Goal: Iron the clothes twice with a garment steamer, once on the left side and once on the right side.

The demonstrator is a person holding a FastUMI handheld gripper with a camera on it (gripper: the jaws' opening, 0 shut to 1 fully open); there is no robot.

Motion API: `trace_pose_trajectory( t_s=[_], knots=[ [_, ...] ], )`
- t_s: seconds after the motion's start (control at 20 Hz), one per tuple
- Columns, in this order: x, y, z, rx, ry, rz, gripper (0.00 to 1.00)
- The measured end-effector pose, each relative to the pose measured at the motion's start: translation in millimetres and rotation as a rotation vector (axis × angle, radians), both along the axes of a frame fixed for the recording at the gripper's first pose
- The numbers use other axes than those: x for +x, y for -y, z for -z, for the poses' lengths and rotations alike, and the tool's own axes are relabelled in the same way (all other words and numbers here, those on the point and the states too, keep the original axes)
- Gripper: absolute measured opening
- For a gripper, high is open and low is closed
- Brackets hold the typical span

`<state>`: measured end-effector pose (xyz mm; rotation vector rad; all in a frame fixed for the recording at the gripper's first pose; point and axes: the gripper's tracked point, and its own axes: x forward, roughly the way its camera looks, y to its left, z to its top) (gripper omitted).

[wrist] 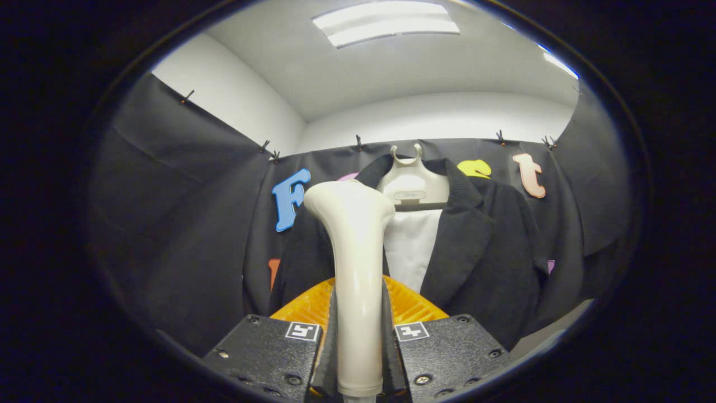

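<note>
Nearest to the camera, the gripper (359, 336) has its two fingers (268, 350) pressed in from either side on the handle of a cream-white garment steamer (355, 268), pinching it firmly between them. Each finger carries a small square marker on its upper face, just beside the handle. The steamer stands upright out of the grip: its slim handle rises straight from between the fingers and widens near the top into a rounded, flared head that tilts slightly toward the left.

Just behind the fingers, on both sides of the handle, a ribbed orange part (414, 305) fans out.

Beyond the steamer hangs the garment, a dark jacket (481, 246), open at the front with its lapels spread apart. The steamer head sits in front of the jacket's left lapel as seen from here; whether it touches the fabric cannot be told. Between the lapels shows a white panel (411, 246), and above it a pale hanger (413, 182) with a forked top holds the collar.

Behind the jacket the black cloth booth wall (184, 224) runs around on both sides, pinned along its upper edge by small clips (358, 141). Farther still are white room walls and a ceiling with a lit light panel (386, 22).
</note>
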<state>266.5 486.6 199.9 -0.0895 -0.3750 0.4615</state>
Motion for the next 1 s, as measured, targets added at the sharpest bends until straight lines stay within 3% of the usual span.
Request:
trace_pose_trajectory(
  t_s=[1.0],
  knots=[
    [-38,44,115,-0.113,-0.151,0.043,0.36]
  ],
)
